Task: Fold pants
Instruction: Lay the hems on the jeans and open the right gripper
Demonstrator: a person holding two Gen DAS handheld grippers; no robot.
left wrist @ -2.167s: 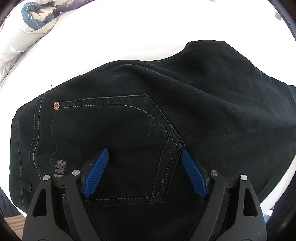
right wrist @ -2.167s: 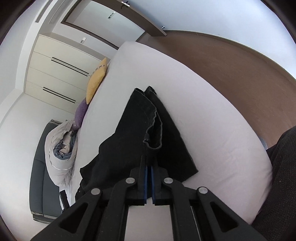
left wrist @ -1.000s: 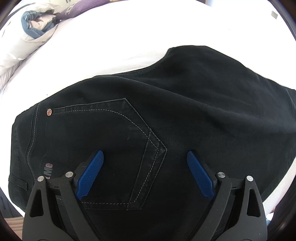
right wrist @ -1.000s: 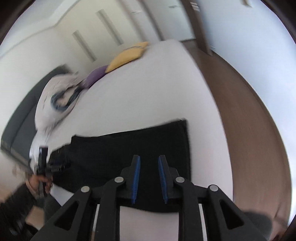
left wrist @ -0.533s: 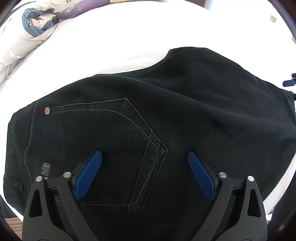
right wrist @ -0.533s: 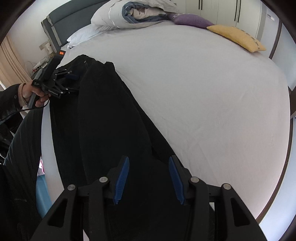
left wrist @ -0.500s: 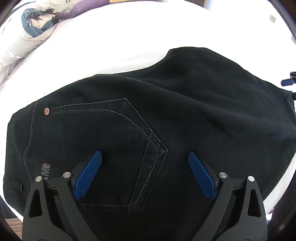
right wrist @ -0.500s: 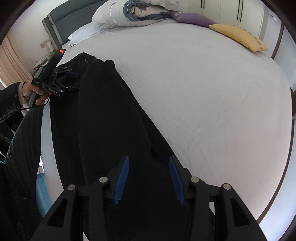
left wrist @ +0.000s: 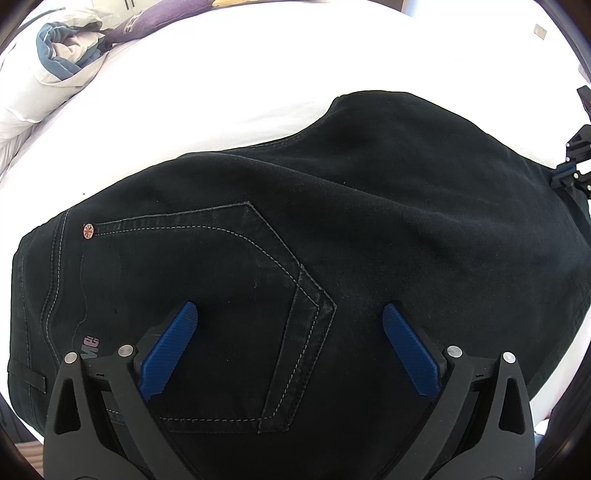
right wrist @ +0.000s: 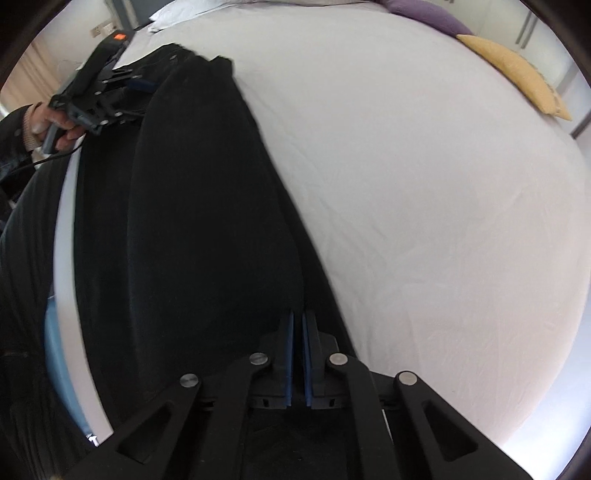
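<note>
The black pants (left wrist: 332,229) lie flat on the white bed (left wrist: 221,92), back pocket up at the waist end. My left gripper (left wrist: 290,314) is open, its blue pads (left wrist: 170,343) spread just above the pocket. It also shows in the right wrist view (right wrist: 125,88), over the waist end. My right gripper (right wrist: 297,321) is at the other end of the pants (right wrist: 184,221). Its pads are nearly together on a fold of the black cloth. It also shows at the left wrist view's right edge (left wrist: 570,173).
A rolled duvet (left wrist: 55,70) and a purple pillow (left wrist: 166,18) lie at the head of the bed. A yellow pillow (right wrist: 517,74) lies at the far side. The bed edge (right wrist: 62,229) runs close along the pants, with the person's body beside it.
My right gripper has dropped onto the leg end and closed on the cloth. My left gripper has stayed open over the pocket, almost still.
</note>
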